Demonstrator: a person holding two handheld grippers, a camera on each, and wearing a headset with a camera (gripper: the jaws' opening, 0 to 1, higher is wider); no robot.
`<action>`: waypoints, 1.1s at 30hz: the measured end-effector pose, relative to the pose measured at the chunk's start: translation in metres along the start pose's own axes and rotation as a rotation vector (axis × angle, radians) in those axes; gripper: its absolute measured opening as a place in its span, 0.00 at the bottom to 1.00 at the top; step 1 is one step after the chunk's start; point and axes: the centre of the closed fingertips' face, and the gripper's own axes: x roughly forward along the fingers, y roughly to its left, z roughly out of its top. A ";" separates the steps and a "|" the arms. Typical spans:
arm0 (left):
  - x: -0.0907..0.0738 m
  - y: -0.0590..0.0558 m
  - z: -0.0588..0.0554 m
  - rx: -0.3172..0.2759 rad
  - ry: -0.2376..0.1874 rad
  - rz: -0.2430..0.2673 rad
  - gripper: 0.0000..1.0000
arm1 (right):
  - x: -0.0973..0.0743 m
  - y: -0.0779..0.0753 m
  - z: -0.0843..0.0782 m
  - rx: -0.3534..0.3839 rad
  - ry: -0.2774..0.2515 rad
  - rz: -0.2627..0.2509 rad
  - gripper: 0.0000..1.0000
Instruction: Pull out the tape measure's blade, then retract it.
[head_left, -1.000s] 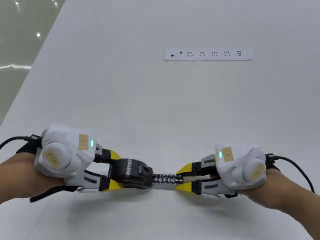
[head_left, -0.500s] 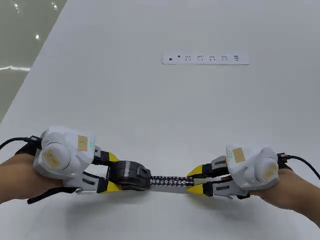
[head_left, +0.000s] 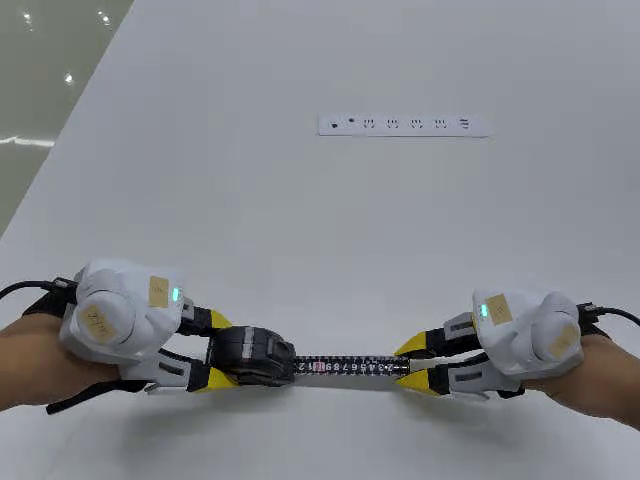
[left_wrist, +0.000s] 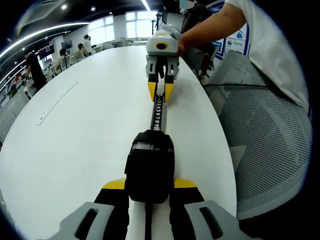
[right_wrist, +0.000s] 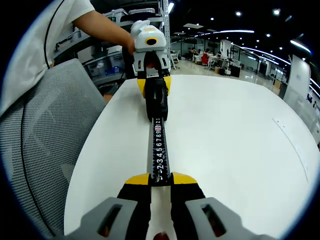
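A black tape measure case (head_left: 251, 356) lies low over the white table near its front edge. My left gripper (head_left: 214, 352) is shut on the tape measure case (left_wrist: 150, 165). A dark blade with white numbers (head_left: 350, 366) runs from the case to the right. My right gripper (head_left: 413, 363) is shut on the blade's end (right_wrist: 160, 176). In the right gripper view the blade (right_wrist: 159, 145) stretches ahead to the tape measure case (right_wrist: 155, 97) and the left gripper (right_wrist: 152, 85). In the left gripper view the right gripper (left_wrist: 160, 90) holds the far end of the blade (left_wrist: 157, 112).
A white power strip (head_left: 404, 125) lies flat at the far middle of the table (head_left: 300, 220). The table's left edge (head_left: 60, 150) borders a glossy floor. A grey mesh chair (left_wrist: 265, 145) stands beside the table. Cables trail from both grippers.
My right gripper has moved to the right with the blade's end, so more blade is out of the case. The left gripper has held the case about still.
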 end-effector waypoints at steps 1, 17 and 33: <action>0.000 0.000 0.000 0.000 0.000 0.000 0.28 | -0.002 0.000 -0.002 0.000 0.004 -0.002 0.12; 0.001 -0.001 0.003 0.003 -0.001 0.000 0.28 | -0.033 -0.005 -0.031 0.014 0.062 -0.018 0.11; 0.003 -0.001 0.004 -0.007 -0.007 -0.008 0.28 | -0.062 -0.004 -0.056 0.035 0.103 -0.037 0.11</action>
